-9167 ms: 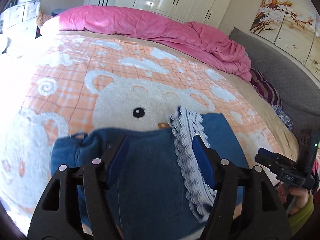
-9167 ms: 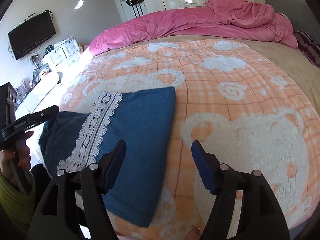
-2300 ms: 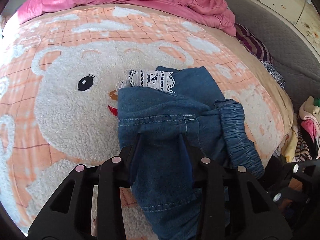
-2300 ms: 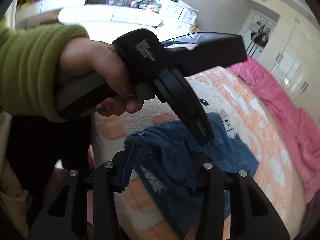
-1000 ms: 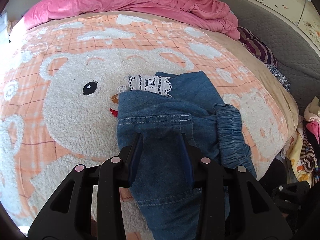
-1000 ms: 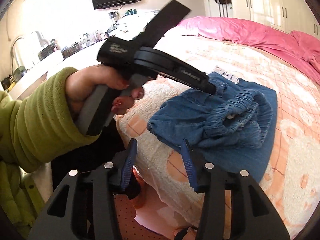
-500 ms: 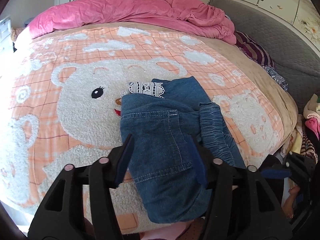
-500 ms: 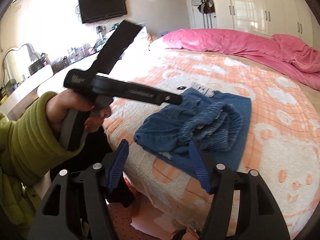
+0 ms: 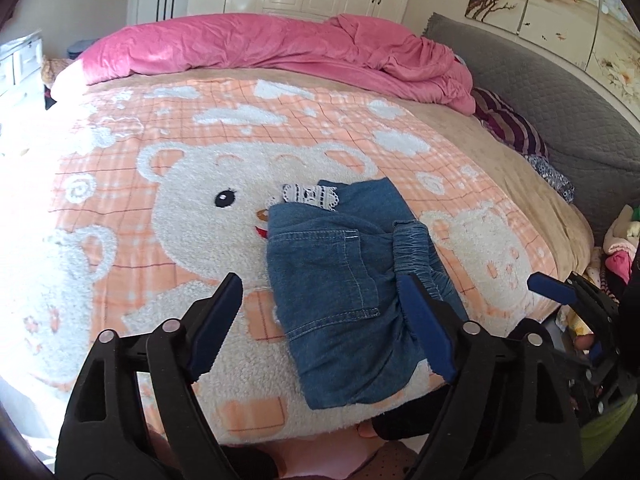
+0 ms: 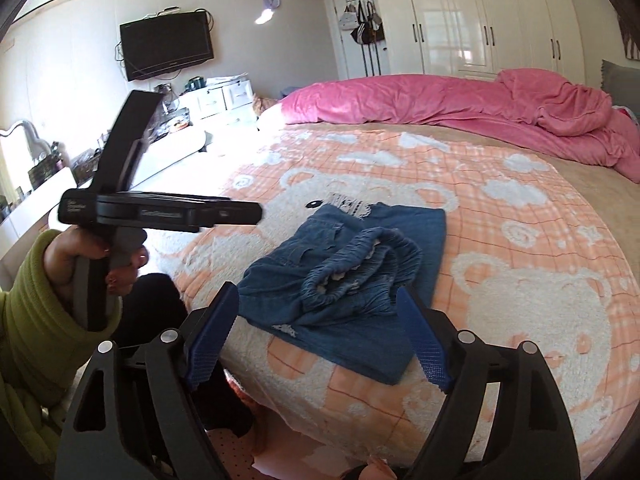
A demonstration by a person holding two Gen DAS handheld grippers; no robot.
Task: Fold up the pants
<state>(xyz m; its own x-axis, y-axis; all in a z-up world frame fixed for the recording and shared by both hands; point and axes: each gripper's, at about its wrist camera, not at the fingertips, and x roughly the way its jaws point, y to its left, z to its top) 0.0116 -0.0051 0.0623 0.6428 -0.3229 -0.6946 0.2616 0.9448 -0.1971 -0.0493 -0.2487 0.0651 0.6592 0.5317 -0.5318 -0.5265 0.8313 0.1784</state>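
Observation:
The blue denim pants (image 9: 340, 276) lie folded in a loose bundle near the front edge of the bed, with the elastic waistband (image 9: 416, 248) bunched on the right and white lace trim (image 9: 308, 194) showing at the far end. They also show in the right wrist view (image 10: 352, 276). My left gripper (image 9: 320, 332) is open and empty, held above and short of the pants. My right gripper (image 10: 316, 336) is open and empty, back from the bed edge. The left gripper also shows in the right wrist view (image 10: 168, 212), held in a hand with a green sleeve.
The bed carries an orange and white bear blanket (image 9: 200, 216). A pink duvet (image 9: 280, 48) is heaped along the far side. A grey headboard (image 9: 540, 96) and striped cloth (image 9: 508, 128) are at the right. A TV (image 10: 166, 44) and white drawers (image 10: 216, 98) stand left of the bed.
Both grippers have let go of the pants, opened wide and pulled back from the bed. The pants stay folded on the blanket.

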